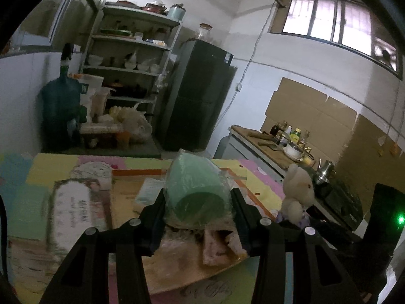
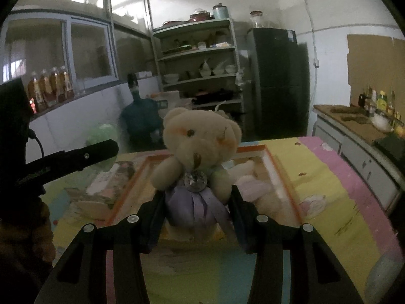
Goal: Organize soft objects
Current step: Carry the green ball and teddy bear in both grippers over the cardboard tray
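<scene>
Two soft things are being carried at once. At the left view's lower centre, the left gripper [image 1: 198, 202] pinches a pale green plastic-wrapped sponge roll [image 1: 196, 190]; the right gripper [image 2: 197, 197] pinches a cream plush bear in a lilac dress [image 2: 198, 157]. Beyond lies the orange-rimmed cardboard box [image 2: 283, 177], probably where both get lowered next.

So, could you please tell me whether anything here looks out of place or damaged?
Nothing looks spilled or damaged. The left gripper holds a green roll in clear plastic wrap, and the right gripper holds a cream teddy bear upright above the orange-rimmed box.
</scene>
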Demonstrator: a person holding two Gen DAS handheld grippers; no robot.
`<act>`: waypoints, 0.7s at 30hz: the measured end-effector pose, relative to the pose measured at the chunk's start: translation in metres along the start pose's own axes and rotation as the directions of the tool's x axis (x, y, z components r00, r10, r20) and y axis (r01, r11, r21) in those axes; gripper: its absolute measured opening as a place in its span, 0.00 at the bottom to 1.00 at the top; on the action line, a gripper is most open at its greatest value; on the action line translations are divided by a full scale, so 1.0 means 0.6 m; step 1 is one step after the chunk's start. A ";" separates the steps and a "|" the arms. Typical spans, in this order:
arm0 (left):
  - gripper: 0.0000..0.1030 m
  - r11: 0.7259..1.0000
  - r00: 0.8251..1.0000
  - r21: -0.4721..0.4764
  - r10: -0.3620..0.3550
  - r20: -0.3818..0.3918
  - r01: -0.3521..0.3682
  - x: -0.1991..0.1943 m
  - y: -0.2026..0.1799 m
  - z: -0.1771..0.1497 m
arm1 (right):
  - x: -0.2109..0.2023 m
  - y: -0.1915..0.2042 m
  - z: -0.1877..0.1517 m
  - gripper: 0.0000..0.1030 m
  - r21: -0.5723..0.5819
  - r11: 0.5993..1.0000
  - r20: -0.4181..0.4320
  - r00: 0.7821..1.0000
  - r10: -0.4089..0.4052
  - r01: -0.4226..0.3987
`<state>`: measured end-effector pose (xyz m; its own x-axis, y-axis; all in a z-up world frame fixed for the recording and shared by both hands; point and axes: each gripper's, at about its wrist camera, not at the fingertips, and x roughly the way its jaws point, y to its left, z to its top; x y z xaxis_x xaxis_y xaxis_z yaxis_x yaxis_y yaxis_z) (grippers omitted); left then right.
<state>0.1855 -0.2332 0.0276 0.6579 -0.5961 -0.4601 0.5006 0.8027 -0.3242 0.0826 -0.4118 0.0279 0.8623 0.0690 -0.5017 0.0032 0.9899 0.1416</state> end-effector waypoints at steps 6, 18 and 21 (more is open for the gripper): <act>0.47 1.000 0.999 -0.013 0.022 -0.025 -0.023 0.051 -0.017 -0.002 | 0.021 -0.054 0.020 0.47 -0.036 0.999 -0.015 1.000 0.000 -0.001; 0.47 0.994 0.990 -0.028 0.107 -0.090 -0.109 0.134 -0.018 -0.013 | 0.090 -0.124 0.075 0.47 -0.103 0.993 -0.082 0.995 0.052 -0.061; 0.47 0.991 0.984 -0.027 0.130 -0.123 -0.134 0.154 -0.010 -0.019 | 0.112 -0.128 0.085 0.47 -0.099 0.989 -0.118 0.988 0.096 -0.108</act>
<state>0.2368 -0.2929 -0.0227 0.6430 -0.4804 -0.5964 0.3923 0.8755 -0.2822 0.1661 -0.4893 0.0267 0.7930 0.1776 -0.5828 -0.1396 0.9841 0.1100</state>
